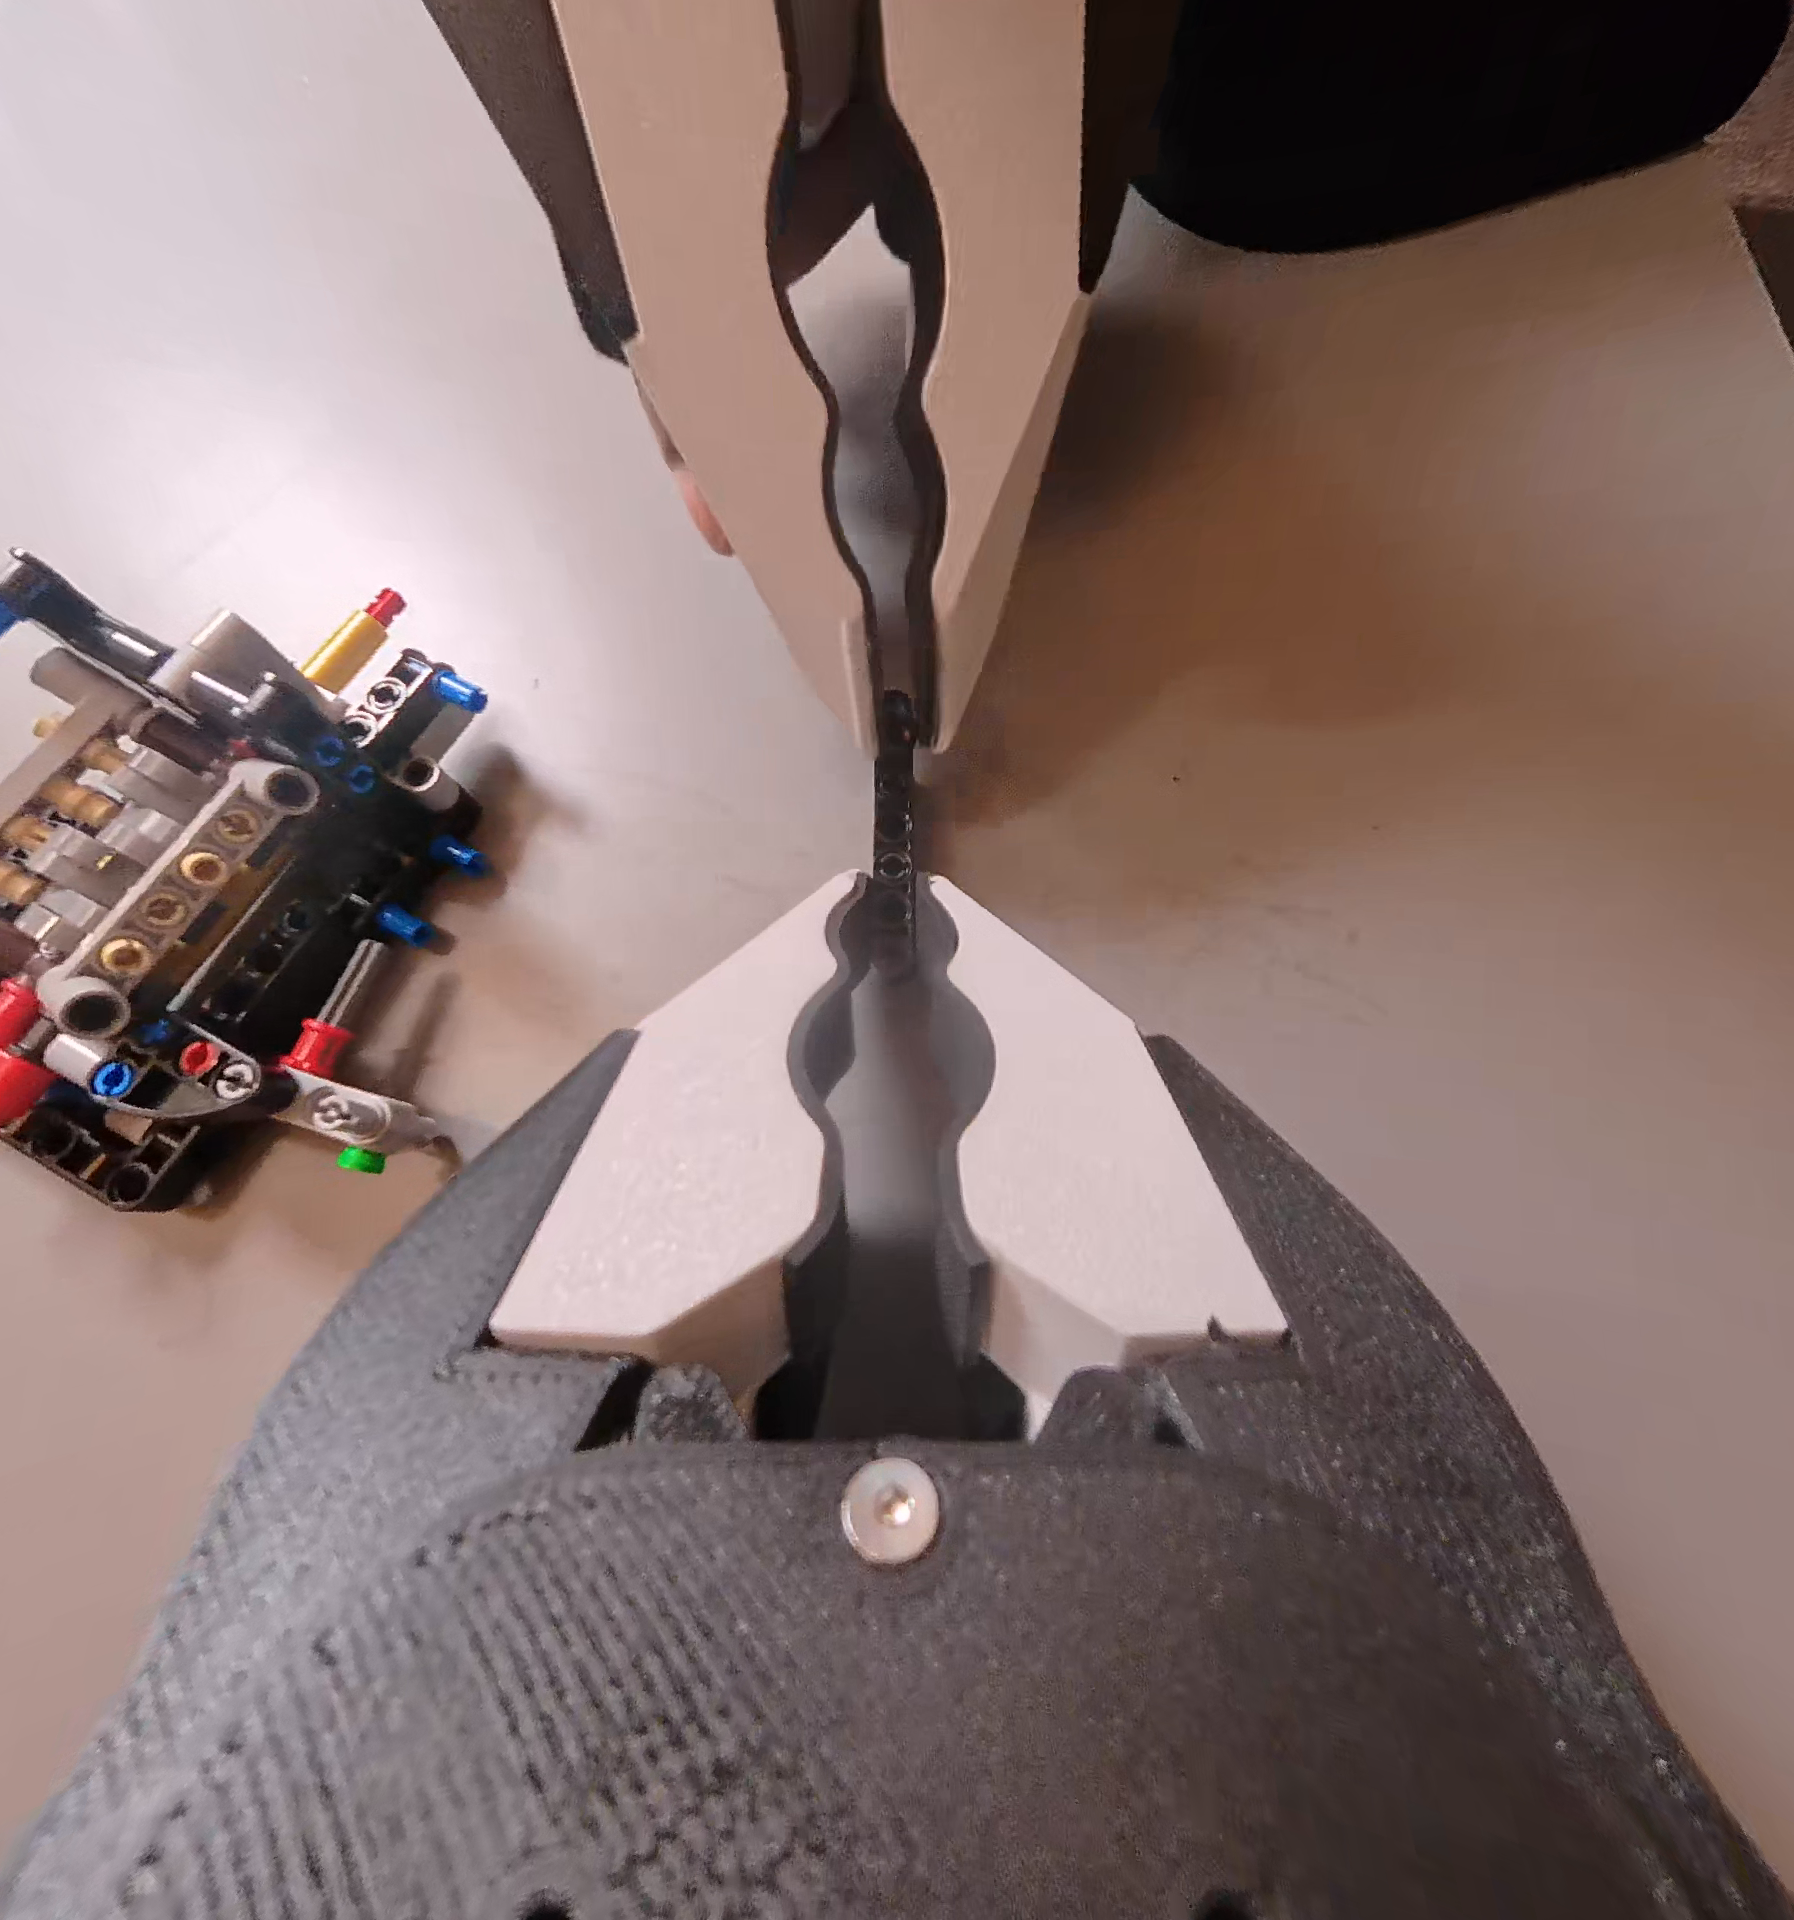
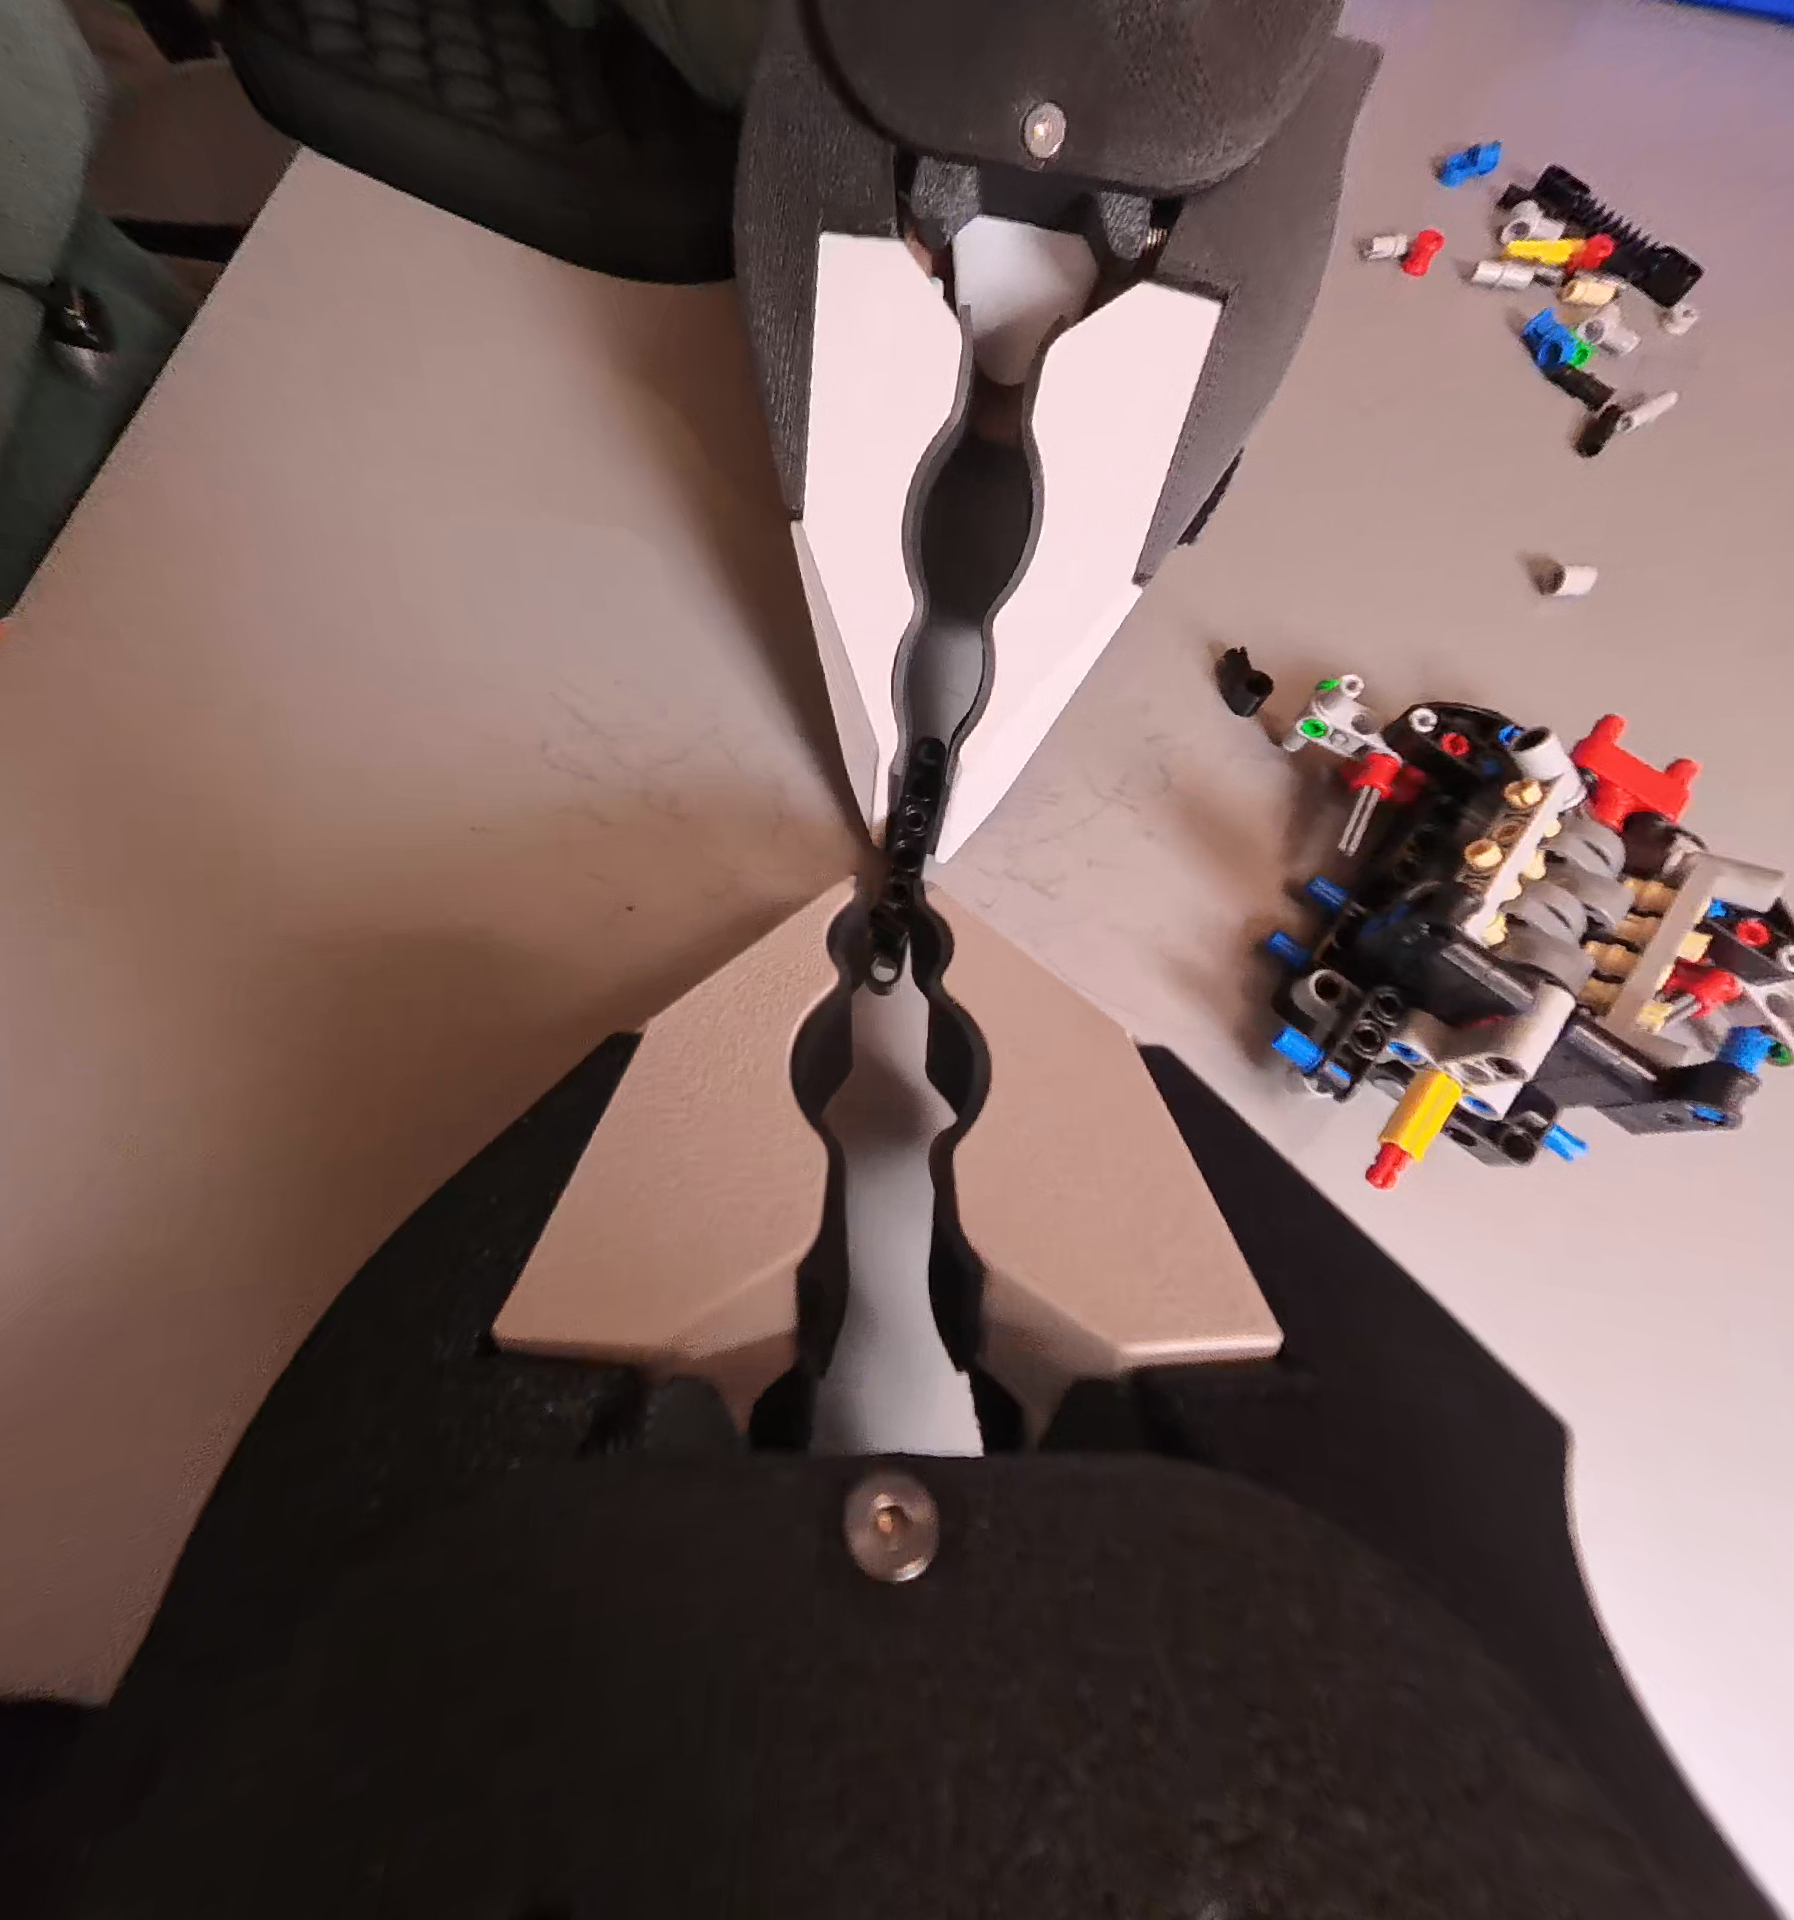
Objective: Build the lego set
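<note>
A thin black lego beam with holes (image 1: 895, 831) is held between both grippers, tip to tip, above the beige table; it also shows in the right wrist view (image 2: 905, 831). My left gripper (image 1: 895, 902) is shut on its near end. My right gripper (image 2: 891, 925) is shut on the other end, and shows opposite in the left wrist view (image 1: 903, 727). The left gripper shows opposite in the right wrist view (image 2: 914, 800). The part-built lego model (image 1: 176, 894), black and grey with red, blue and yellow pins, lies on the table to the left; it also shows in the right wrist view (image 2: 1537, 956).
A pile of several loose lego parts (image 2: 1568, 281) lies at the far right. A single grey connector (image 2: 1563, 577) and a small black piece (image 2: 1241, 681) lie nearer. The table edge (image 1: 1776, 312) runs past the right gripper, with a dark chair (image 2: 457, 94) beyond. Both grippers' tips are close together, under 4 cm apart.
</note>
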Motion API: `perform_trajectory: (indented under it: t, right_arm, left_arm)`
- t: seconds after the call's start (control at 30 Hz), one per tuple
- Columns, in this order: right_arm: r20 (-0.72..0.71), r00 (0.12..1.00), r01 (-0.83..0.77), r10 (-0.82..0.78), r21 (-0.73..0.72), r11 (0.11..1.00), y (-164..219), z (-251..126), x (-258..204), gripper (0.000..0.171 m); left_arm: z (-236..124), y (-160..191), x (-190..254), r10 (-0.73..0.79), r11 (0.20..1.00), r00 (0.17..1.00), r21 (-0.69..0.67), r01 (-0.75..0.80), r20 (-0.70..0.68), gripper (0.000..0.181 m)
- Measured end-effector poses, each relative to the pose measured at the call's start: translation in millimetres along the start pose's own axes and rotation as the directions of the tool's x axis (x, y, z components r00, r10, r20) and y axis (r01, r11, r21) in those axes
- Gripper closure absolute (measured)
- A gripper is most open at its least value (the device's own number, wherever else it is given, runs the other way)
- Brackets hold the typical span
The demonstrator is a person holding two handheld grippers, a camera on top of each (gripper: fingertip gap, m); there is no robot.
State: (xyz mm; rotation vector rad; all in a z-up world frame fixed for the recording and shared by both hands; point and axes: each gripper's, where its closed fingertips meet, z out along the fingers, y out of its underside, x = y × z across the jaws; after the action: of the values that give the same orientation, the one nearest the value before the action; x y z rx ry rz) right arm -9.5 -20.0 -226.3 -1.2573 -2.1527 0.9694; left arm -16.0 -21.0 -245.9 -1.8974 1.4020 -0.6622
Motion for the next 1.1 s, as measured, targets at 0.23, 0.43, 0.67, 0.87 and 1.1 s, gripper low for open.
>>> perform_trajectory:
  t: [0.23,0.43,0.67,0.87,1.1]
  right_arm:
    - [-0.093,0.994,-0.056,0.057,0.017,0.998,-1,-3,1,0.171]
    - [-0.059,0.998,-0.032,0.036,0.068,0.997,2,-7,1,0.156]
    - [-0.055,0.998,-0.011,0.013,0.038,0.999,6,-2,3,0.163]
    - [-0.209,0.961,-0.186,0.180,-0.006,0.983,10,-4,14,0.165]
    - [-0.399,0.822,-0.404,0.407,0.095,0.910,11,-4,21,0.165]
  left_arm:
    - [1,-1,-5,-0.036,0.999,0.998,0.000,0.036,0.042,0.175]
    - [1,-1,-3,-0.038,0.999,0.999,0.000,0.038,0.025,0.175]
    - [1,-1,-1,-0.036,0.999,0.999,-0.001,0.036,0.014,0.175]
    - [1,0,-10,-0.083,0.997,0.991,0.002,0.083,0.102,0.174]
    - [0,0,-14,-0.138,0.990,0.979,0.009,0.138,0.149,0.175]
